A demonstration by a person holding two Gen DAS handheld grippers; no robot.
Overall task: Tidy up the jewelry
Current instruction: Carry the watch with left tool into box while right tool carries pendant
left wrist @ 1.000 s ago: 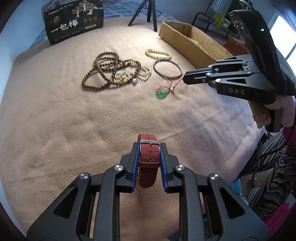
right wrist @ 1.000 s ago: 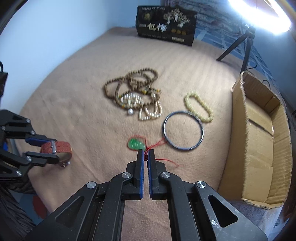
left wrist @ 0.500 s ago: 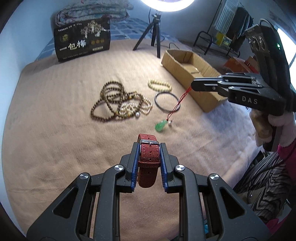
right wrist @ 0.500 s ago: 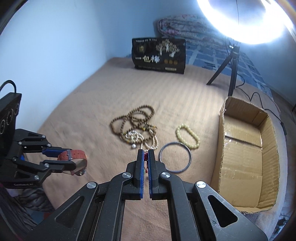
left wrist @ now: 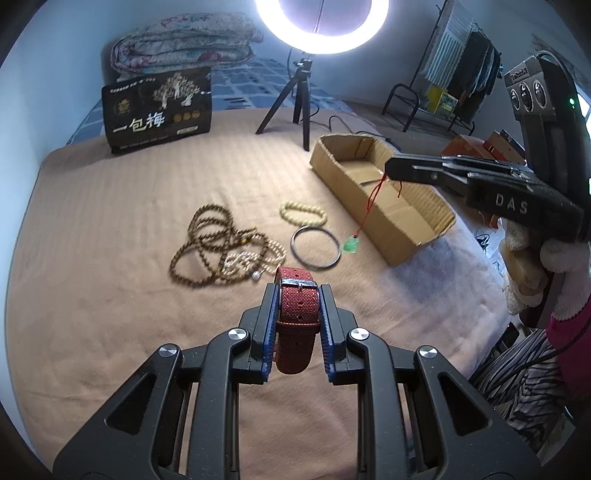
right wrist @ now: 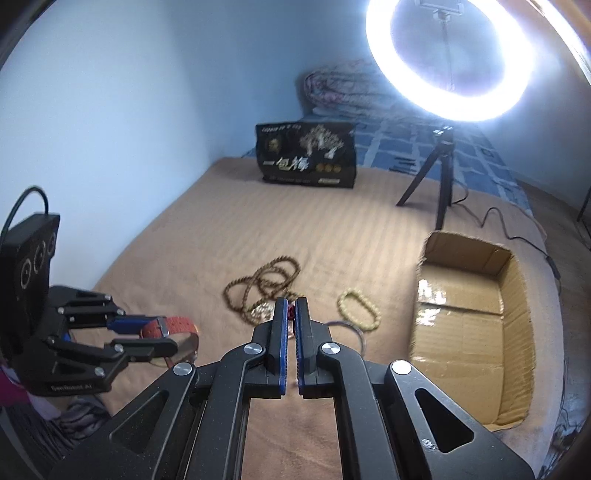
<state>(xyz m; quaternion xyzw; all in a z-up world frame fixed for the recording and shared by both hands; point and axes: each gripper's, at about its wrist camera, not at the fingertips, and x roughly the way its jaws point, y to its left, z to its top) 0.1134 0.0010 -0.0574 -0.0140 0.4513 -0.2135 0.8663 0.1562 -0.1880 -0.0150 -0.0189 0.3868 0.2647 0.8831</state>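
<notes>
the left claw is clenched on a red woven watch strap, its buckle facing up between the blue pads, held clear above the tan blanket on the bed. the right claw is clamped on the red cord of a pendant necklace; from the left wrist view the green pendant dangles off the blanket, just beside the near wall of the open cardboard box. on the blanket lie a tangle of brown bead strands mixed with pearls, a pale yellow bead bracelet and a dark metal bangle, all close together and near the box. a black printed bag stands at the far end of the bed, a folded quilt behind it, and a lit ring light on a small tripod stands beside the box.
</notes>
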